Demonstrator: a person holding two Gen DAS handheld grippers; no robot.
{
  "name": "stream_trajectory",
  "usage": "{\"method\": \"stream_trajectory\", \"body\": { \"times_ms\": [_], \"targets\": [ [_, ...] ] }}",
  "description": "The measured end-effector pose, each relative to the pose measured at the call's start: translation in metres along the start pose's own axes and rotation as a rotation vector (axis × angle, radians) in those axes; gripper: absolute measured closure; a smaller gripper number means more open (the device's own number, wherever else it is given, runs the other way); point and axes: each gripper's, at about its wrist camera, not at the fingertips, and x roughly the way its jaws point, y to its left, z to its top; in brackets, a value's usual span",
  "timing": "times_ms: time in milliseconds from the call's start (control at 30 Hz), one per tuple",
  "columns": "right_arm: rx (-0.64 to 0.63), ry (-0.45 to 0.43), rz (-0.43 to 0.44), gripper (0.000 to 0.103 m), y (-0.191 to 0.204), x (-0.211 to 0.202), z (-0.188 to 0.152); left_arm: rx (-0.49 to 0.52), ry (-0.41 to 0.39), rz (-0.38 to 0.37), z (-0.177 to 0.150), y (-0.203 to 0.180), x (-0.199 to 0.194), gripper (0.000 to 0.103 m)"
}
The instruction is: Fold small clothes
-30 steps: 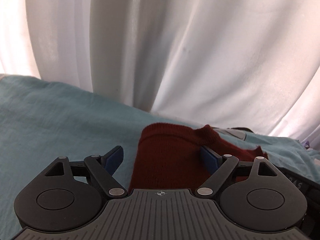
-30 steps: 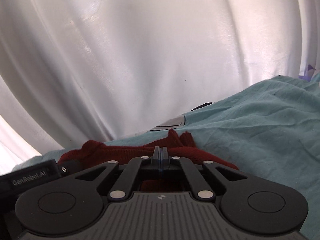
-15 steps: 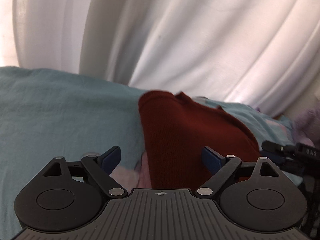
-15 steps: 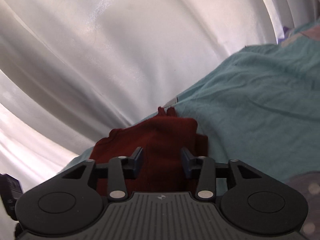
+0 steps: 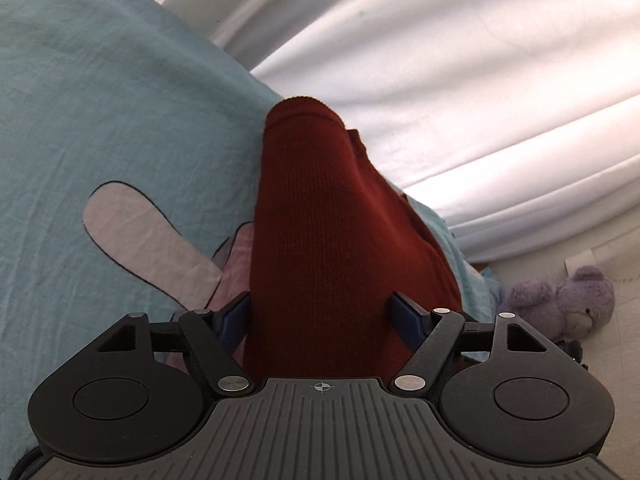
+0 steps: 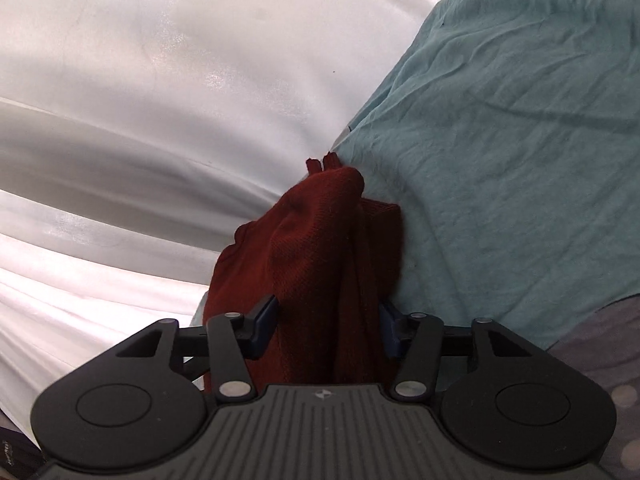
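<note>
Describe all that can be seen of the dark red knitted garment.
The dark red knitted garment is fine-ribbed, soft, folded into a long bundle with loose folds. It lies on the teal bedsheet, near the white curtain. It sits between the closing jaws of the left gripper and the right gripper.

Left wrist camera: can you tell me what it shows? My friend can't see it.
A dark red knitted garment lies on a teal sheet, between the closing jaws of the left gripper. White curtains hang behind, and a purple teddy bear sits at right.
</note>
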Motion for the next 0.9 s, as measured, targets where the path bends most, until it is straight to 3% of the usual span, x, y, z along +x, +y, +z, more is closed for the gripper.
{"method": "stream_trajectory", "body": {
  "times_ms": [100,267,467,600,733,800,833,900],
  "targets": [
    [-0.011,0.012,0.008,0.059,0.004,0.014,-0.003,-0.003,-0.012,0.002,0.000,-0.001,0.004,0.031],
    [-0.086,-0.021,-0.055,0.066,0.032,0.025,-0.016,0.015,-0.041,0.023,-0.006,-0.006,-0.007,0.052],
    [-0.204,0.021,-0.029,0.070,0.090,0.025,-0.040,0.124,-0.095,0.014,-0.022,-0.040,-0.059,0.054],
    [-0.221,0.117,0.031,0.071,0.118,0.037,-0.069,0.210,-0.152,0.127,-0.044,-0.051,-0.116,0.053],
    [-0.211,0.195,0.053,0.071,0.125,0.053,-0.100,0.183,-0.161,0.243,-0.066,-0.027,-0.150,0.048],
    [-0.214,0.216,-0.003,0.067,0.126,0.060,-0.111,0.176,-0.141,0.344,-0.073,-0.009,-0.150,0.046],
    [-0.233,0.201,-0.060,0.060,0.129,0.060,-0.115,0.183,-0.154,0.418,-0.076,-0.002,-0.152,0.048],
    [-0.323,0.127,-0.186,0.058,0.138,0.044,-0.118,0.214,-0.223,0.514,-0.079,0.005,-0.160,0.048]
  ]
}}
